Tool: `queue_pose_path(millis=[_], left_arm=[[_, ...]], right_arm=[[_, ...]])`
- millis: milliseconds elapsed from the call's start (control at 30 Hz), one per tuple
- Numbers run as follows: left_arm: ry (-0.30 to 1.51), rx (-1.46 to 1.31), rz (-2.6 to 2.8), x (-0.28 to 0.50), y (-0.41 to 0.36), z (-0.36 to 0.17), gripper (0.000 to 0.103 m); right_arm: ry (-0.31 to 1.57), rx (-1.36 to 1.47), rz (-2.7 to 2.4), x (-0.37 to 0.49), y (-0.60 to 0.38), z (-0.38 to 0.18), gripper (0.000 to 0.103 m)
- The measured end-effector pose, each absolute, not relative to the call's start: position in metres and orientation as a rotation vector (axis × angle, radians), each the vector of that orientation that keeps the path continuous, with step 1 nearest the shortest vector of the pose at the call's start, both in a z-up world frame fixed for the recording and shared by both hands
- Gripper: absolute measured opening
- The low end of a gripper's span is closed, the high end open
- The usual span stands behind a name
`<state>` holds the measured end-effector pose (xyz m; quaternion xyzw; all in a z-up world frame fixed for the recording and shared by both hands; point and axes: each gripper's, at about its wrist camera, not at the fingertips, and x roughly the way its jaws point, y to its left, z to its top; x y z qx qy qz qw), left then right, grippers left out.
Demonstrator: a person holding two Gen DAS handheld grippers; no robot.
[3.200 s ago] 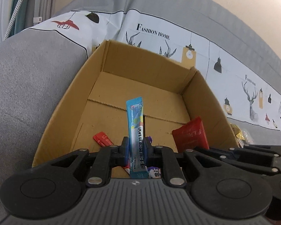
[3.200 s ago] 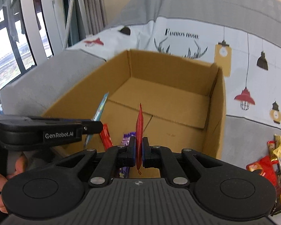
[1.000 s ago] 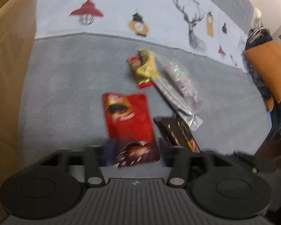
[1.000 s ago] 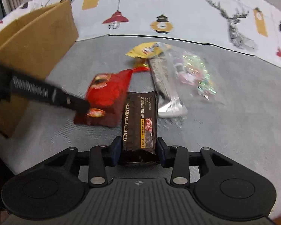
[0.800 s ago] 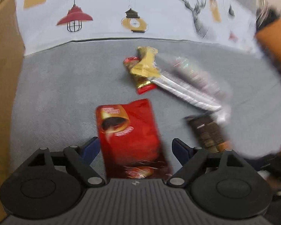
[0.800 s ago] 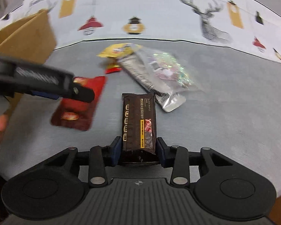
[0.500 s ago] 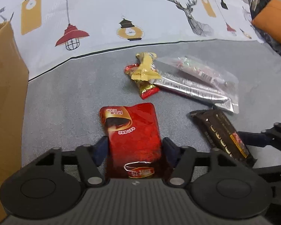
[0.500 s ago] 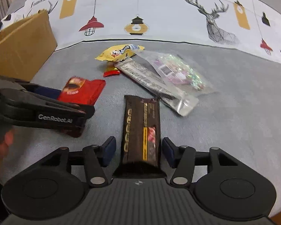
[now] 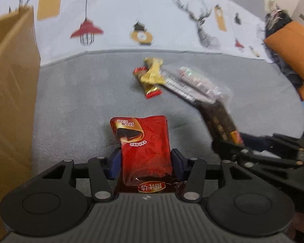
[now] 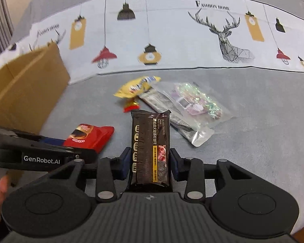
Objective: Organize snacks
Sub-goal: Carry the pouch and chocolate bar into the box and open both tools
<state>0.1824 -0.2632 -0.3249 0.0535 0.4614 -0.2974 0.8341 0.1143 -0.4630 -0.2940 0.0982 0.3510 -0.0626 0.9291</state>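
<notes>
My left gripper [image 9: 146,161] is shut on a red snack pouch [image 9: 143,143] and holds it lifted off the grey sofa seat. The pouch also shows in the right wrist view [image 10: 89,135]. My right gripper [image 10: 150,163] is shut on a dark brown cracker pack [image 10: 150,143], lifted too; it also shows in the left wrist view [image 9: 221,121]. The cardboard box [image 9: 8,93] stands at the left, also seen in the right wrist view [image 10: 24,89].
On the seat lie a yellow wrapper [image 10: 137,86], a small red candy [image 10: 131,107], a silver stick pack [image 10: 172,111] and a clear bag of sweets [image 10: 194,101]. A printed white cloth [image 10: 172,30] covers the backrest. An orange cushion [image 9: 291,48] sits far right.
Both grippers left the box, moved right to the loose snacks and closed. The left took the red pouch, the right took the brown pack. Both packs now rise off the seat.
</notes>
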Motion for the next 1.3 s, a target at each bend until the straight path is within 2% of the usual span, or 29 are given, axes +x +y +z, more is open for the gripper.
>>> queue_pose_path(millis=[233,667,900,1067,1300], left_arm=[[0.844,0.059,-0.656,0.155,-0.228,-0.266,0.056],[0.542,-0.084,-0.595,0.114,-0.114,-0.150,0.056],[0.443,-0.271,-0.586,0.118,-0.038,-0.101,0.056],[0.412,-0.311,-0.516,0.132,0.000,-0.097,0.056],[0.545,-0.305,-0.386,0.172,0.034,-0.150,0.056]], right_arm=[[0.652,0.223,-0.104,0.090,-0.426,-0.261,0.041],[0.448,0.185,0.000,0.074,-0.323,-0.153,0.041],[0.357,0.151,0.100,0.083,-0.277,-0.095,0.041],[0.343,0.125,0.164,0.101,-0.248,-0.080,0.041],[0.412,0.040,0.179,0.143,-0.208,-0.112,0.041]])
